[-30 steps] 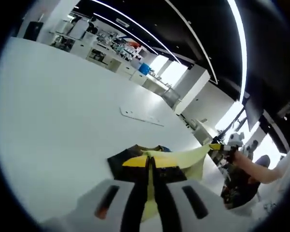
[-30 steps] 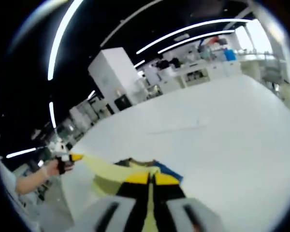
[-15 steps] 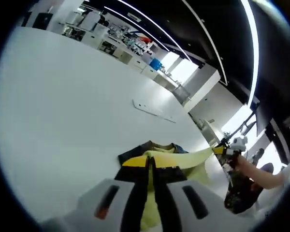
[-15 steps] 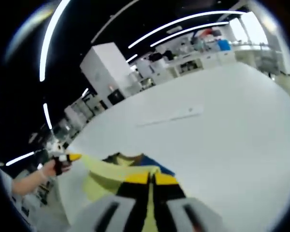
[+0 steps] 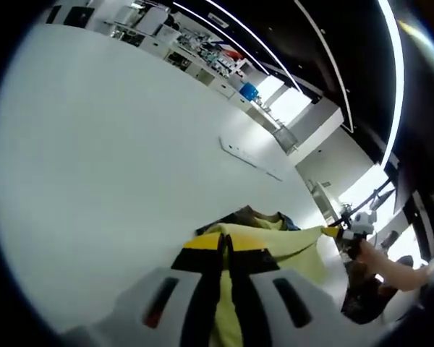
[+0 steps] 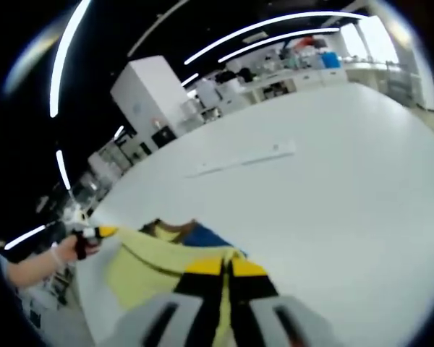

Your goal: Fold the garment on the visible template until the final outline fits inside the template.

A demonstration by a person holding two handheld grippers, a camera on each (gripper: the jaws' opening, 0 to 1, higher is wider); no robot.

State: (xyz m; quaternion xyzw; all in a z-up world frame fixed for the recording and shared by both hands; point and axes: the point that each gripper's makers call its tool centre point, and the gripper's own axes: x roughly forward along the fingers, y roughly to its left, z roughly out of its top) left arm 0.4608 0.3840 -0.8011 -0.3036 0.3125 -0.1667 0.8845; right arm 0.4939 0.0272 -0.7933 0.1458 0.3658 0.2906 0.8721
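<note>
Left gripper view: the left gripper (image 5: 224,249) pinches the yellow garment (image 5: 275,242), its hem stretched rightward to the right gripper (image 5: 333,232), likewise clamped on cloth (image 6: 221,269). For a clean fold, both grippers should probably travel level, keeping that edge taut. The white table (image 5: 94,159) stretches ahead, with a flat template (image 5: 249,157) well beyond the garment, under ceiling light strips.
</note>
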